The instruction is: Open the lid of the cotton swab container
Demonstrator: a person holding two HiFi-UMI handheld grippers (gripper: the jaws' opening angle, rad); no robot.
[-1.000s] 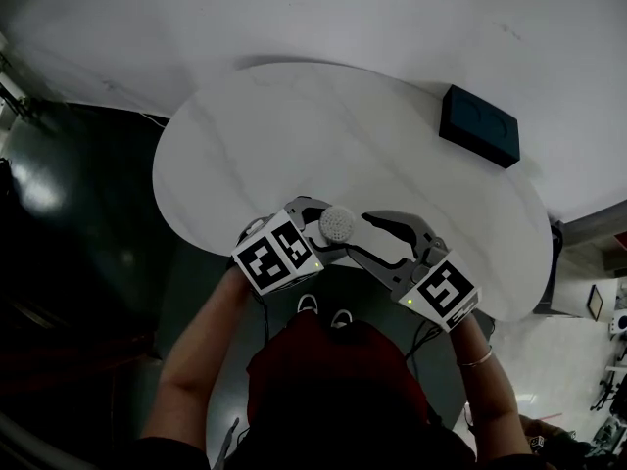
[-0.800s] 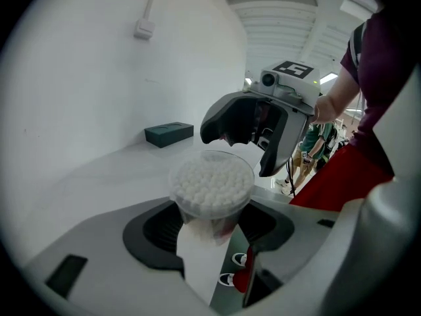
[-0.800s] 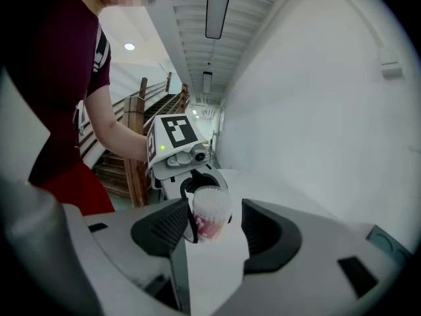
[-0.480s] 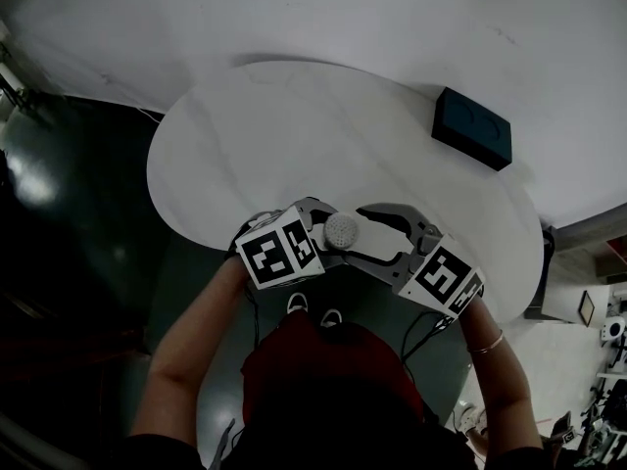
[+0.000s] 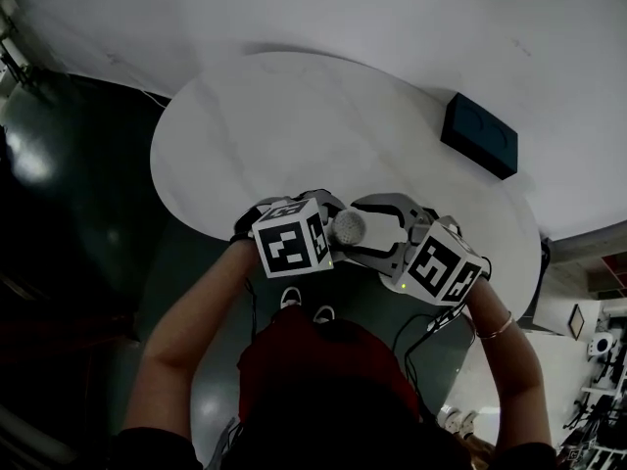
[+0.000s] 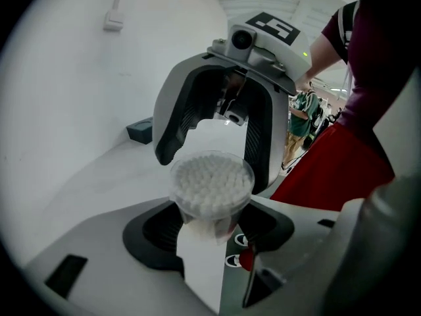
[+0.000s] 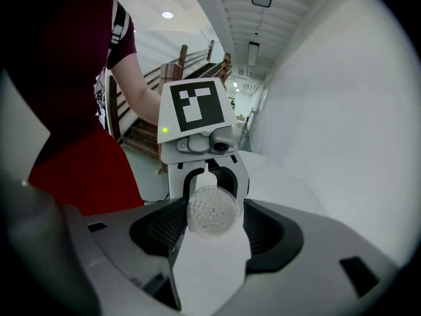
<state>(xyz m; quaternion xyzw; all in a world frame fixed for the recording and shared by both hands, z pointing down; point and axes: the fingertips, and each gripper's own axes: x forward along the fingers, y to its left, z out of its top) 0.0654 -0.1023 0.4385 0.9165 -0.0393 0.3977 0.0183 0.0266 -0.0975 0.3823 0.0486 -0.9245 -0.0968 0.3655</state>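
A clear round cotton swab container [image 5: 348, 226], packed with white swabs, is held in the air over the near edge of the white table [image 5: 294, 125]. My left gripper [image 5: 333, 229] is shut on its body [image 6: 212, 183], pads pressing both sides. My right gripper [image 5: 370, 229] faces it from the right, jaws wide open, one finger [image 6: 172, 120] on each side of the container's top end without pressing. In the right gripper view the swab-filled round end [image 7: 212, 210] faces the camera between the open right gripper [image 7: 212, 228]. I cannot tell whether a clear lid sits on it.
A dark rectangular box [image 5: 479, 135] lies on the table's far right part, also seen as a dark box [image 6: 139, 130] beyond the grippers. Dark floor surrounds the table on the left. The person's red shirt [image 5: 323, 360] and shoes are just below the grippers.
Both grippers with the container have shifted slightly right and closer together. The right gripper's jaws now stand wider around the container's end. The left grip is unchanged.
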